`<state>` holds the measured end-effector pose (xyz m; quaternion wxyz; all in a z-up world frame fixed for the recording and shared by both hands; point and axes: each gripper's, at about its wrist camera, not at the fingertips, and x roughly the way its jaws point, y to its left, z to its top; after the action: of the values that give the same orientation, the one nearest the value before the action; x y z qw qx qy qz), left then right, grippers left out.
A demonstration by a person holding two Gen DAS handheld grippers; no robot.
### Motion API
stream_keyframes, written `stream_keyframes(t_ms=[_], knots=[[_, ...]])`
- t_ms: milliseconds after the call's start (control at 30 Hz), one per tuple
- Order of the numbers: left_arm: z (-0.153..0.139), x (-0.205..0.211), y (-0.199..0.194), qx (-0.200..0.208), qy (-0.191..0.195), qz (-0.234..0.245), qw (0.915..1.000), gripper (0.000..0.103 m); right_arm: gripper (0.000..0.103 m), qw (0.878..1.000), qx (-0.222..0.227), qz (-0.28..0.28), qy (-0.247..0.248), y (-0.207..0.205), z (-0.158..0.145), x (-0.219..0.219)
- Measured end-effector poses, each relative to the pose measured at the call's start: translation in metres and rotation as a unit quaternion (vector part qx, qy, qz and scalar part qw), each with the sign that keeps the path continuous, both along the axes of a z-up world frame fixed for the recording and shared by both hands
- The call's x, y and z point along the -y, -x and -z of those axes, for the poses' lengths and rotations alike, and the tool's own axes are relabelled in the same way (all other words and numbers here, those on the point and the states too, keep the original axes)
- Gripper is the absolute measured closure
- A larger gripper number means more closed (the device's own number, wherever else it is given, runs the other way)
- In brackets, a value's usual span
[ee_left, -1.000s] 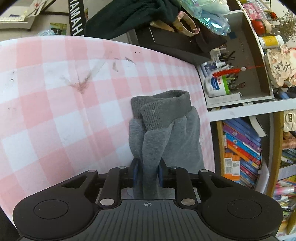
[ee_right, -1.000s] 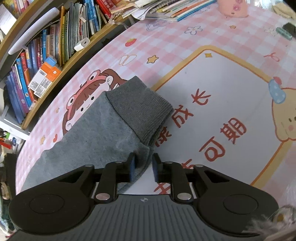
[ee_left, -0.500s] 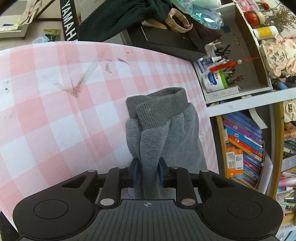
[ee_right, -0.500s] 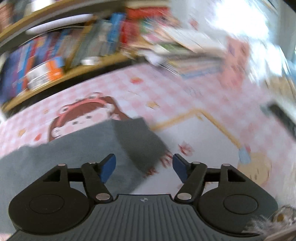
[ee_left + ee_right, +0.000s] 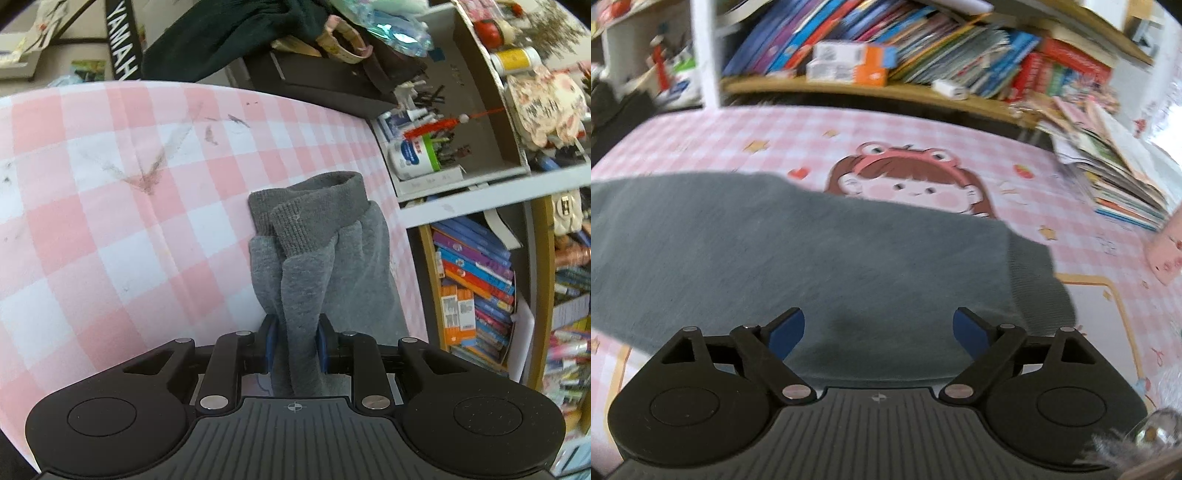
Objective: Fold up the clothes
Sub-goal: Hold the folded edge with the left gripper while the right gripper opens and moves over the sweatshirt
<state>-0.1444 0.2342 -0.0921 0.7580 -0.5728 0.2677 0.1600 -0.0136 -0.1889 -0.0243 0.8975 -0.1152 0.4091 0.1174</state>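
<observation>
Two grippers differ: left gripper (image 5: 294, 341) clenches the garment (image 5: 317, 258); right gripper (image 5: 879, 332), jaws opening, grips nothing. Regrasp lower-centre cloth squarely before folding.

One grey garment (image 5: 325, 258) on my pink checked tablecloth (image 5: 110, 221), my two grippers, left (image 5: 294, 349), right (image 5: 879, 334), one cartoon girl (image 5: 908, 184) printed upper centre.

A pink checked tablecloth (image 5: 110, 229) covers the table — crowded bookshelves (image 5: 923, 55) stand just behind it.
</observation>
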Motion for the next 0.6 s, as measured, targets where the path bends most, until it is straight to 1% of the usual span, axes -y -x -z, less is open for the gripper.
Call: stream_keyframes(t_ms=[67,100,233,333,467,533,600], knots=[[-0.001,0.000,-0.001,0.000,-0.007,0.006,1.0000,0.080,0.015,0.999,-0.005,-0.033,0.009,0.002,0.002,-0.016],[-0.001,0.000,-0.001,0.000,-0.004,0.007,1.0000,0.080,0.015,0.999,-0.008,-0.050,0.013,0.003,0.003,-0.024],[0.002,-0.004,0.000,0.005,0.014,0.004,0.9999,0.080,0.015,0.992,0.003,-0.124,0.028,0.002,0.003,-0.067],[0.005,-0.006,0.001,0.007,0.032,-0.005,0.9995,0.080,0.015,0.986,0.008,-0.166,0.018,0.000,-0.001,-0.103],[0.009,-0.007,0.003,0.011,0.049,-0.015,0.9986,0.080,0.015,0.980,0.019,-0.199,0.002,-0.001,-0.005,-0.153],[0.010,-0.008,0.004,0.013,0.055,-0.016,0.9983,0.080,0.015,0.978,0.024,-0.208,0.010,0.005,-0.001,-0.173],[0.011,-0.010,0.005,0.015,0.059,-0.015,0.9980,0.080,0.015,0.974,0.019,-0.225,0.022,0.015,0.007,-0.187]])
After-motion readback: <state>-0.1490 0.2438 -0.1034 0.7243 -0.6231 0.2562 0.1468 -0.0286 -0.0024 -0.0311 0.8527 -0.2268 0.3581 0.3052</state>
